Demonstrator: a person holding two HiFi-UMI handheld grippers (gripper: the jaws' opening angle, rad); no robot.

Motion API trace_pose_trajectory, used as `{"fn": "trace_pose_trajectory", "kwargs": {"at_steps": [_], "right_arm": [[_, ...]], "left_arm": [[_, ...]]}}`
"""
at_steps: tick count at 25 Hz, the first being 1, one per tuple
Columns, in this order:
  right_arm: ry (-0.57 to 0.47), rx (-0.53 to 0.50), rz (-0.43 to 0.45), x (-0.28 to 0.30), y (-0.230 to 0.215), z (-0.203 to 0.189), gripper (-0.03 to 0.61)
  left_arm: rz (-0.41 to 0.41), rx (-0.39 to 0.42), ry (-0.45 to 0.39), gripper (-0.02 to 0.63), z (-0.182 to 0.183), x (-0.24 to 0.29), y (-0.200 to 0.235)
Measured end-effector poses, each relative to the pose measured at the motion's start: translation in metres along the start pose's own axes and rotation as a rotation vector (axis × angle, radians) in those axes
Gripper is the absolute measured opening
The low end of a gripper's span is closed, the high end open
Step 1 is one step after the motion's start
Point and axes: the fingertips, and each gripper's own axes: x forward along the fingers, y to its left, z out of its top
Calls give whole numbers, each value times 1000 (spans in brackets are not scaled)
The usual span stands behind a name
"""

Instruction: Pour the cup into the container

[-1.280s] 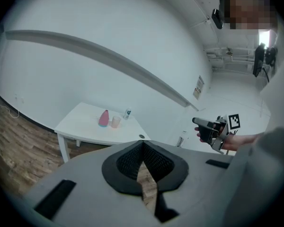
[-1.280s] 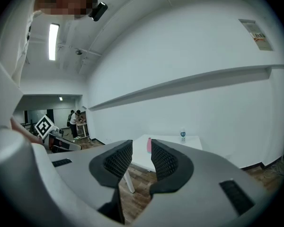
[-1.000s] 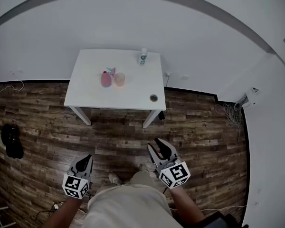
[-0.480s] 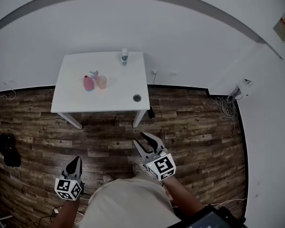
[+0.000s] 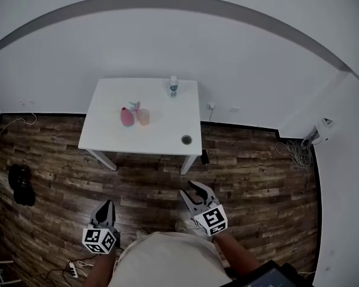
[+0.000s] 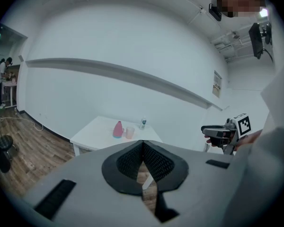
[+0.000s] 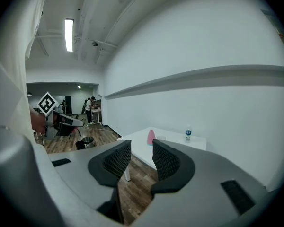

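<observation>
Shut tight and empty, the left gripper (image 5: 106, 204) hangs low at 7 o'clock in the head view, its ribbed pads meeting in a single line in the left gripper view. At 5 o'clock, the right gripper (image 5: 189, 189) has its jaws a little apart with nothing between them. Through that gap, the right gripper view shows only floor planks and the near edge of the table (image 5: 161, 133).

The white table stands against the wall at 12 o'clock, well apart from both grippers, with a stretch of brown plank floor (image 5: 149, 181) lying between. On it the cup (image 5: 143, 116), pale and see-through, sits left of centre. The pink container (image 5: 126, 117) is just beside it at its 9 o'clock, and whether the two touch cannot be told. A small teal thing (image 5: 133, 105) sits close behind them at 11 o'clock. A clear water bottle (image 5: 173, 86) stands upright at the table's far edge, at 1 o'clock from the cup. A small round dark-rimmed object (image 5: 186, 140) lies near the front right corner, at 4 o'clock from the cup.

On the floor, a dark bundle (image 5: 19, 184) lies at 9 o'clock, loose cables (image 5: 298, 153) lie by the wall at 3 o'clock, and a power strip (image 5: 72, 269) lies at 7 o'clock.
</observation>
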Motion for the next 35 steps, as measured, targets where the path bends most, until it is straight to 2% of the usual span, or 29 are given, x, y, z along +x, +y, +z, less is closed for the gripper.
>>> {"fn": "trace_pose_trajectory", "kwargs": {"at_steps": [5, 15, 23, 35], "right_arm": [[39, 6, 43, 13, 1, -17, 124], [51, -3, 78, 41, 16, -15, 124], [60, 4, 74, 50, 26, -20, 124], [71, 27, 51, 42, 38, -28, 124]], "left_arm": [[34, -5, 27, 9, -13, -4, 7], [87, -54, 32, 9, -24, -19, 26], [78, -63, 53, 9, -32, -18, 30], [23, -54, 92, 9, -43, -15, 17]]}}
